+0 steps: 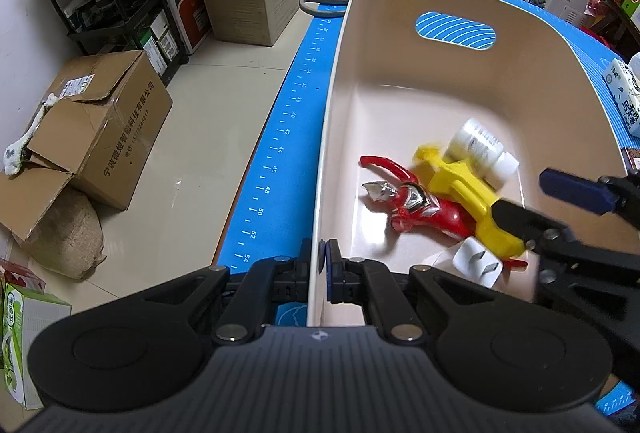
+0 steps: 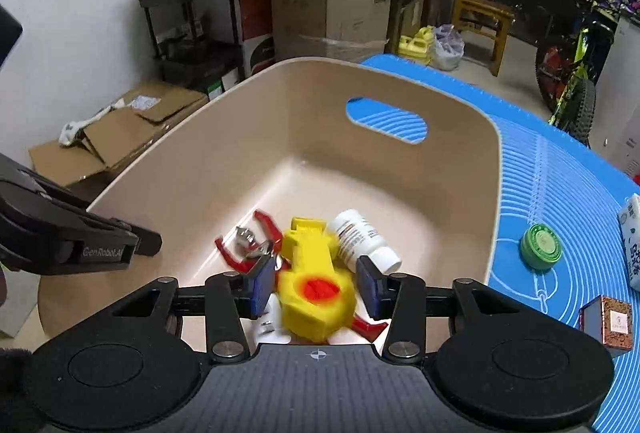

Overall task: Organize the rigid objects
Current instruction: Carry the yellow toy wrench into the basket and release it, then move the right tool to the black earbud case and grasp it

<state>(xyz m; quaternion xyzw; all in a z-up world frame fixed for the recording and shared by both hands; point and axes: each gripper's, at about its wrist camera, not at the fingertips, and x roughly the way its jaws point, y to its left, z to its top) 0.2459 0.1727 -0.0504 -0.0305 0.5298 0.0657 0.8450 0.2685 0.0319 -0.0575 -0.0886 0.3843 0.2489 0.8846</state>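
The left claw (image 1: 325, 265) pinches the bin (image 1: 400, 81) rim; the right claw (image 2: 316, 283) seemingly grips a blurred yellow toy (image 2: 316, 289), jaws half-wide.

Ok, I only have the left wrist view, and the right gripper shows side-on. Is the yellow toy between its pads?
Observer: Yes. In the right wrist view the toy sits between both blue pads of the right gripper, low in the bin. It is blurred, so I can't tell whether the pads press it.
Operator: And what's on the mat right of the bin? My view cuts off there.
Observer: A green tin lies on the mat, apart from the bin.
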